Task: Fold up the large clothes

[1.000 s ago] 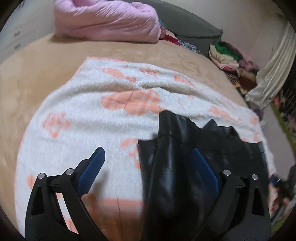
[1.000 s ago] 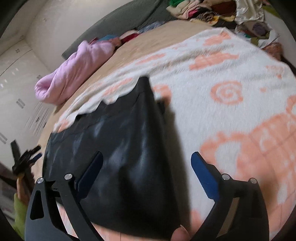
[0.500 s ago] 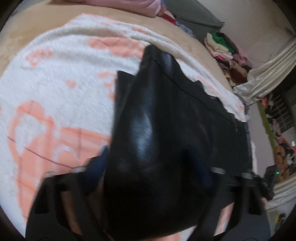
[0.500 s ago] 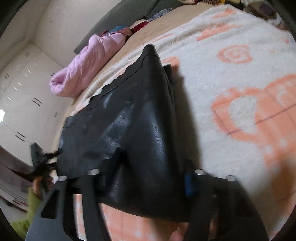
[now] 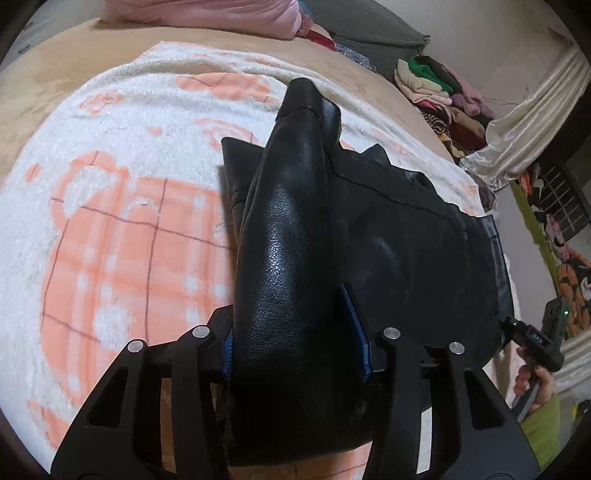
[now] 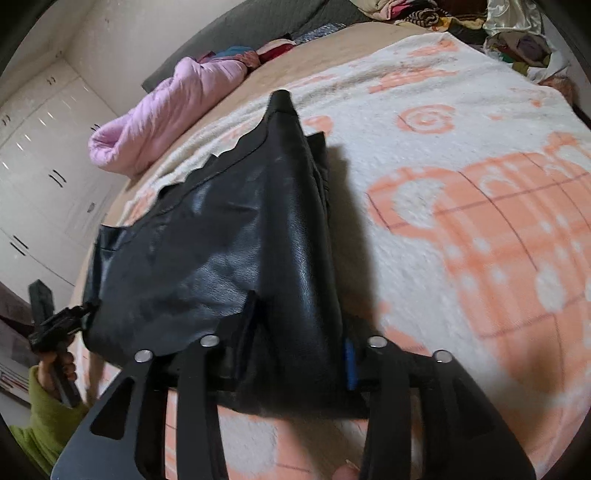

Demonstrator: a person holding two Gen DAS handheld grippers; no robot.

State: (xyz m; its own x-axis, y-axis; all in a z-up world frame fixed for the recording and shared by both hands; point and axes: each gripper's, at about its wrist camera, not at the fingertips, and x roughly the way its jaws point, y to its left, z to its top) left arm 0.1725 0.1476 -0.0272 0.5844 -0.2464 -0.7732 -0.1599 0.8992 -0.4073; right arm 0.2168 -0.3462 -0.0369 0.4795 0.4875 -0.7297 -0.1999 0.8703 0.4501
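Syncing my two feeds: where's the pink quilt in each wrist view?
Left wrist: pink quilt along the top edge, left of centre.
Right wrist: upper left, beyond the black leather garment.
Shared landmark: the garment's raised peak.

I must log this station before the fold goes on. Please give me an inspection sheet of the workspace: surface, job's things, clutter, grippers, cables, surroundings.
Surface: white blanket with orange pattern spread over a tan bed cover.
Job's things: black leather garment lies on the blanket; one end is pulled up into a ridge.
Clutter: pink quilt bundled at the far side of the bed; heap of mixed clothes beside the bed.
Grippers: left hand-held gripper shut on the garment's raised fold; right hand-held gripper shut on the same garment.
Cables: nothing seen.
Surroundings: white wardrobe doors, cream curtain, grey headboard.
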